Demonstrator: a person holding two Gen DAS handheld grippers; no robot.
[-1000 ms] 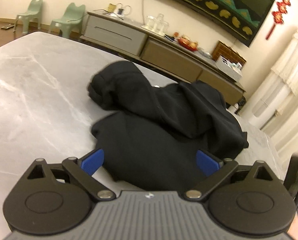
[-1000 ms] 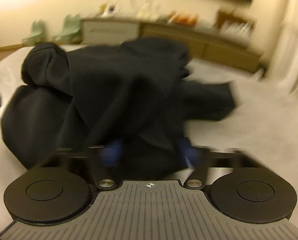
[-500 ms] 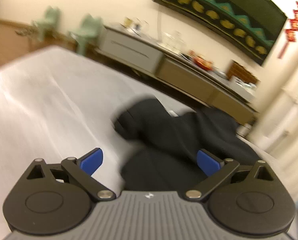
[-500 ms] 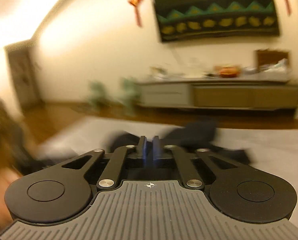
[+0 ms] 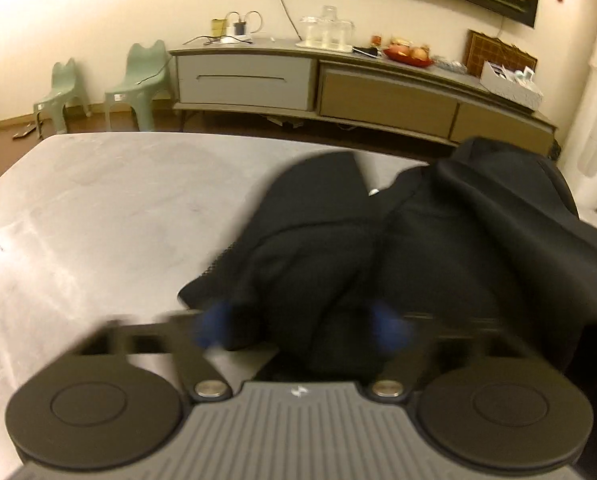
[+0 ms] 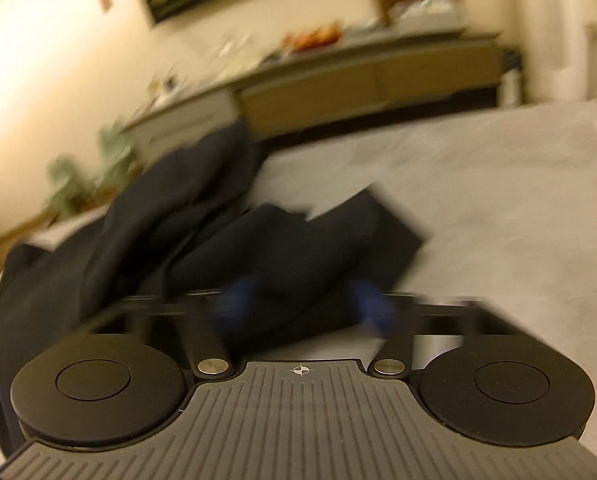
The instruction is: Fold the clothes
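Crumpled black fabric garment [image 5: 426,240] heaped on pale grey marbled tabletop [image 5: 110,216], right of centre in left wrist view. Left gripper [image 5: 302,326] jaws apart, blurred blue pads straddling near edge of cloth. Right gripper [image 6: 302,304] jaws likewise apart over a dark fold [image 6: 338,240]. Bare table wide open leftward and toward far edge. Beyond: long low sideboard [image 5: 338,84], two mint-green plastic chairs [image 5: 138,80]
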